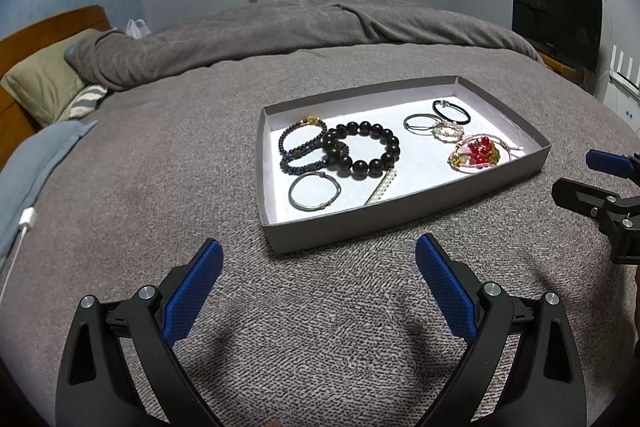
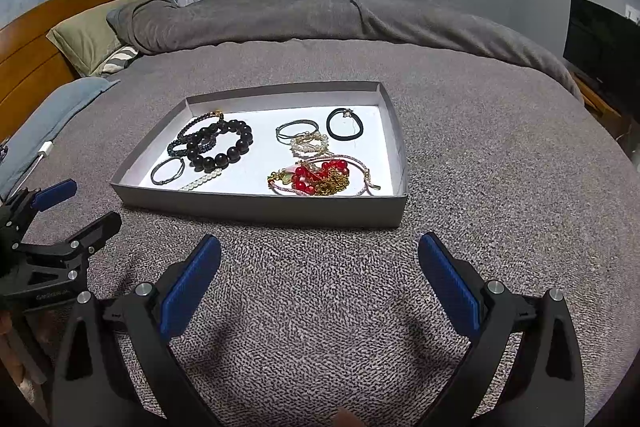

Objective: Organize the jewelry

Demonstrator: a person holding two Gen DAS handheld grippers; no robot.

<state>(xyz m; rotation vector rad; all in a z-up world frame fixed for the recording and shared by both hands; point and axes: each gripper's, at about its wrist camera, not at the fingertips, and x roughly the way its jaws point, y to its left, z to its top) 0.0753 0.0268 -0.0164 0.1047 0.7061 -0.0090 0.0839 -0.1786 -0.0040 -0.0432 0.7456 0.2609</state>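
Beaded bracelets [image 2: 219, 146] and hair ties lie jumbled in a shallow grey tray [image 2: 260, 213].

A shallow grey cardboard tray [image 2: 256, 205] is set on the grey knitted bedspread [image 2: 320, 307], ahead of both grippers. Within it, a large dark-beaded bracelet [image 2: 220, 147] is laid at the left, overlapping two small-beaded dark bracelets [image 2: 192, 135] behind it. Before these, near the front wall, a thin silver bangle [image 2: 168, 171] and a strand of white pearls [image 2: 200, 182] are placed side by side. At the right rear a black elastic hair tie [image 2: 345, 125] is found; to its left, a grey hair tie [image 2: 297, 129] touches a pearl ring bracelet [image 2: 309, 143]. A tangle of red beads and gold chain [image 2: 322, 177] is heaped at the right front. Behind the tray a rumpled grey duvet [image 2: 320, 17] is spread across the bed — pillows [image 2: 90, 35] are stacked at the far left against a wooden headboard [image 2: 36, 47].
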